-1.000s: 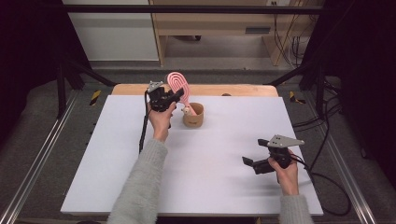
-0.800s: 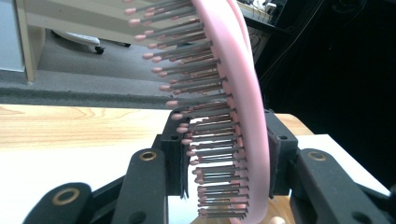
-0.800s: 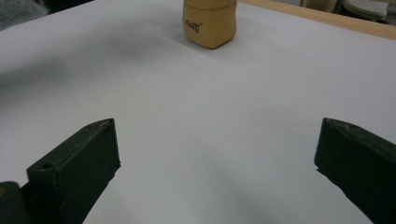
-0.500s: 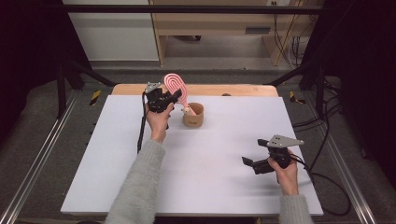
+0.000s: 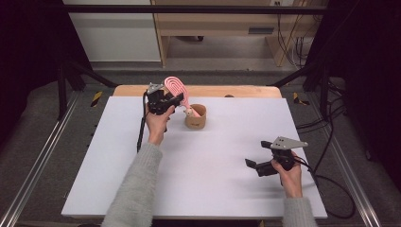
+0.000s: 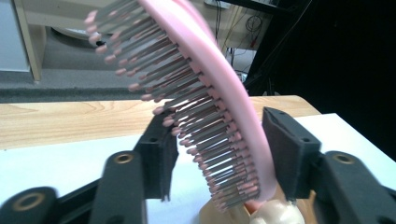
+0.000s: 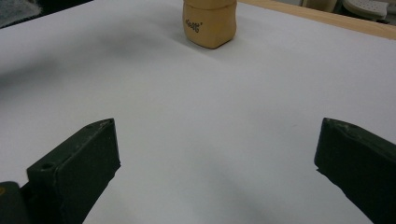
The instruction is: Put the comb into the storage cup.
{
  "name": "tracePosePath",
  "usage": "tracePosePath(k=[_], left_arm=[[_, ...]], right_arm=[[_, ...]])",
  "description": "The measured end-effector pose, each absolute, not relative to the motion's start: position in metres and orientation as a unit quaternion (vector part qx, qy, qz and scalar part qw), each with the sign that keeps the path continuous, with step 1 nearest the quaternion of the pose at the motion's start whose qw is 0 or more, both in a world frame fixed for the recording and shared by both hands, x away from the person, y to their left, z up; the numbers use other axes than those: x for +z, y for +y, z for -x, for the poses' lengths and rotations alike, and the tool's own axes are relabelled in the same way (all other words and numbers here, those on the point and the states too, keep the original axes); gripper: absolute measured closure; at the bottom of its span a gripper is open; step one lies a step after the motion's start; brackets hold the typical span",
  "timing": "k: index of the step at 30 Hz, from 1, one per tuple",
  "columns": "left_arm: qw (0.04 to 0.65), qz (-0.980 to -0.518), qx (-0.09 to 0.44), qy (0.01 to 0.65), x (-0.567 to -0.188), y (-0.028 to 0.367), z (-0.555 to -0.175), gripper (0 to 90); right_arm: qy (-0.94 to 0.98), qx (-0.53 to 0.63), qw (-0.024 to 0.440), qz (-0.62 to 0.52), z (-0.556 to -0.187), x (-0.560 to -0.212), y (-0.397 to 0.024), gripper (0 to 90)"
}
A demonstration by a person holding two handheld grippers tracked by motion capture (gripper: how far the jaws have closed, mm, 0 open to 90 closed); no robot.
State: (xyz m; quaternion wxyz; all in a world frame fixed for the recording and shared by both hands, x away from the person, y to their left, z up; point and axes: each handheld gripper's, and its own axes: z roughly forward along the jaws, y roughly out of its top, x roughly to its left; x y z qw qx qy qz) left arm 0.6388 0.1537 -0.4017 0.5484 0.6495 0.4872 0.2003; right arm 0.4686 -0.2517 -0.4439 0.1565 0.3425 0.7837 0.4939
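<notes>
Left gripper view: left gripper fingers have just been opening, the pink oval hairbrush between them, bristle tips off the left pad, its back against the right. Long axis steeply upright, handle end down in the tan wooden cup near the tabletop's far edge. Right gripper fingers spread, nothing held, near the right front corner, well apart.

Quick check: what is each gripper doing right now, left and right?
Left gripper: jaws have just been opening; the pink hairbrush stands between them, its handle in the tan cup.
Right gripper: open, holding nothing.
</notes>
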Motion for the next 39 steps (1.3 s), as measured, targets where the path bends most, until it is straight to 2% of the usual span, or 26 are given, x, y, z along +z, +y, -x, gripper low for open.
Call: tracePosePath(k=[7,11,26,39], left_arm=[[0.542,-0.661,0.210,0.475,-0.397,0.155,-0.635,32.1],[0.539,-0.668,0.212,0.469,-0.393,0.156,-0.630,29.1],[0.528,-0.696,0.214,0.437,-0.377,0.164,-0.605,5.8],[0.531,-0.712,0.212,0.408,-0.364,0.174,-0.574,0.9]], right_arm=[[0.784,0.494,0.156,-0.343,-0.469,-0.444,-0.252,0.5],[0.784,0.494,0.156,-0.343,-0.469,-0.444,-0.252,0.5],[0.783,0.495,0.157,-0.343,-0.469,-0.444,-0.252,0.5],[0.785,0.492,0.157,-0.344,-0.469,-0.445,-0.251,0.5]])
